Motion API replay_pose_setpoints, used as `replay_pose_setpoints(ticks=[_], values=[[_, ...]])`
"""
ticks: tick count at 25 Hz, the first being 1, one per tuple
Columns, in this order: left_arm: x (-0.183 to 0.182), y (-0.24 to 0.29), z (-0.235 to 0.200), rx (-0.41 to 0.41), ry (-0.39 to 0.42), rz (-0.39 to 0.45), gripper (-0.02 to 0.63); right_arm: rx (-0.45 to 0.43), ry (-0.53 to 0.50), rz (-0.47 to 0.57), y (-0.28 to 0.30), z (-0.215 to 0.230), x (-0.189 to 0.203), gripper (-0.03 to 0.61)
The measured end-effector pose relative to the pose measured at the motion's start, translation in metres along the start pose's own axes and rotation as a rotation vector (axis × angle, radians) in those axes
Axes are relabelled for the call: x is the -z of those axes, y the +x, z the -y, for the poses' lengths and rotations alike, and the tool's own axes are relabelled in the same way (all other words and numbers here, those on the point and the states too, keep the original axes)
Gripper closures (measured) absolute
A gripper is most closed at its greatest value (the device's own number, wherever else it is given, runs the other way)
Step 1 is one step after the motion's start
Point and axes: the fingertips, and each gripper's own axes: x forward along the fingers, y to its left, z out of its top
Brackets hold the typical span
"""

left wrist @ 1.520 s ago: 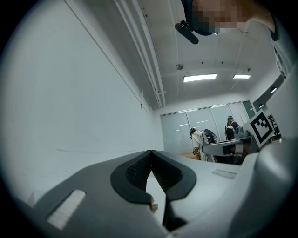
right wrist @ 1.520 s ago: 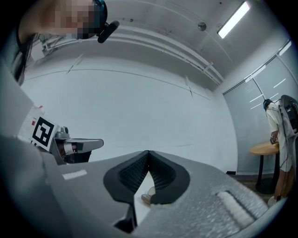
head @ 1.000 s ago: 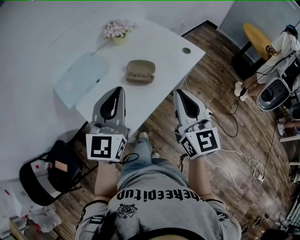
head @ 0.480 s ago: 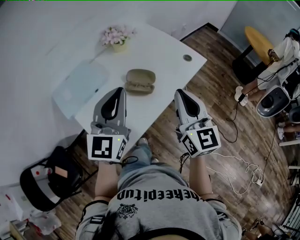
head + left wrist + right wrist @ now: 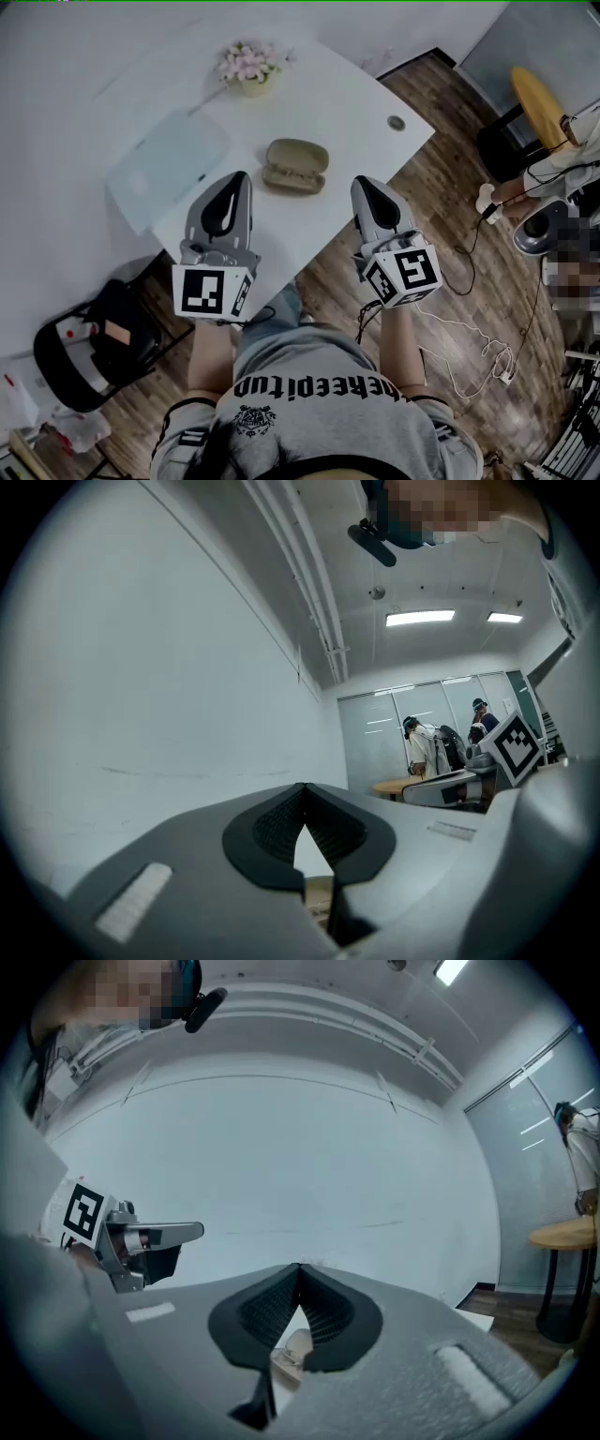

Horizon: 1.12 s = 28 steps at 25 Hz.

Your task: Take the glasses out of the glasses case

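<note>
Left gripper [image 5: 303, 787]: jaws fully closed. In the left gripper view the two black ribbed pads meet at the tip. Nothing is clamped between them and they touch no object.

Right gripper [image 5: 300, 1267]: jaws fully closed. In the right gripper view the pads meet at the tip, with nothing gripped.

Position: in the head view both grippers are held side by side and well apart over the near edge of the white table [image 5: 361, 103], pointing away from the person.

Task object: the glasses case [image 5: 295, 166], tan in colour, lies on the table ahead of the two grippers, between their lines and clear of both tips. Neither gripper touches it. Whether its lid is raised cannot be told with certainty. Part of the case shows through the gap below the pads in each gripper view.

Markings:
- Each gripper carries a cube with black-and-white square markers; these bear no readable letters.
- The person's grey sweatshirt [image 5: 309, 375] carries dark lettering, upside down to the head view; the part "keepitup" can be read.
- Below the lettering is a small round emblem, too small to read.
</note>
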Motion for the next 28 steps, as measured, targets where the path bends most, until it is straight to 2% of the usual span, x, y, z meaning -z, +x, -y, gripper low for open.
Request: replay_pose_setpoints(ticks=[11,24,28], values=[[0.038,0.009,-0.033,-0.028,-0.034,-0.08,0.594,-0.095,0.029,-0.188,0.057,-0.009,0.059,0.575],[0.073,0.026,-0.061,-0.023,-0.083,-0.144,0.594,-0.203,-0.027,-0.451,0.115,-0.005,0.133,0.554],[0.08,0.028,-0.069,-0.03,-0.091,-0.157,0.594,-0.25,-0.073,-0.526,0.129,-0.005,0.151,0.534]])
